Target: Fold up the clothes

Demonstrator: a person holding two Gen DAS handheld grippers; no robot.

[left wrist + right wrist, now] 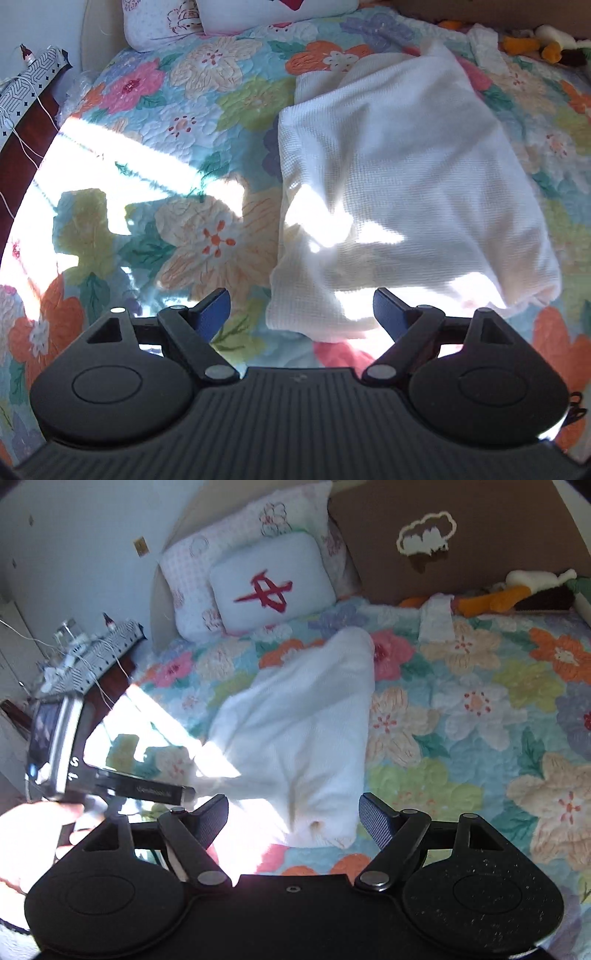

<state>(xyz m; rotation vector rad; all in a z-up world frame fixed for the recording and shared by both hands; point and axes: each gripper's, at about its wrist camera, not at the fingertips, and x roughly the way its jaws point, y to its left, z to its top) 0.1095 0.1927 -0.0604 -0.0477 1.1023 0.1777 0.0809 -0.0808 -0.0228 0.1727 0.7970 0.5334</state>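
A white waffle-knit garment (399, 192) lies folded into a rough rectangle on the floral quilt (177, 122). My left gripper (301, 306) hangs open over the garment's near left corner, with nothing between its blue pads (216, 308). In the right wrist view the same garment (295, 731) stretches away toward the pillows. My right gripper (291, 808) is open above the garment's near end and holds nothing. At that view's left edge I see the housing of the left hand-held tool (55, 738) and the hand (29, 834) that carries it.
Two pillows (269, 579) lean at the head of the bed, with a brown panel (461, 542) beside them. Plush toys (517, 594) lie along the far edge. A nightstand with cables (85, 657) stands at the left. A bright sun patch (92, 162) crosses the quilt.
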